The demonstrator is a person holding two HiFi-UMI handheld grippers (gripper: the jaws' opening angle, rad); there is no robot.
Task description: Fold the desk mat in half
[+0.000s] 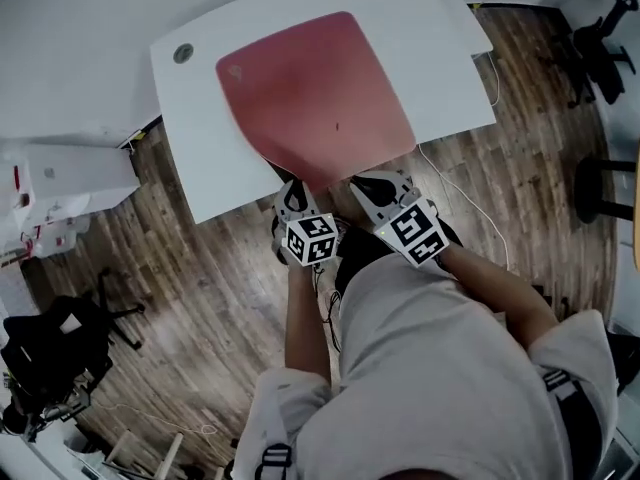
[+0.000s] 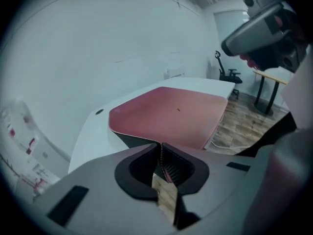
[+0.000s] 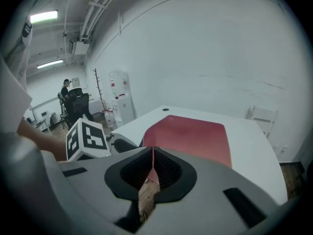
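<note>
Red mat edge, thin and limp, is pinched in both grippers at the desk's front edge. The left gripper (image 2: pixel 160 150) has its jaws almost together on the edge toward its left end. The right gripper (image 3: pixel 152 155) is clamped the same way toward the right end. I judge that holding the desk mat (image 1: pixel 318 93) at two spread points lets it travel as one sheet, without sagging to one side. Its near strip is raised just clear of the desk (image 1: pixel 200 158), and the left gripper view shows the dark underside. The rest lies flat across the middle of the desk, reaching toward the desk's far edge. The held edge would need to land on that far side of the mat, and the fold is not yet made.
</note>
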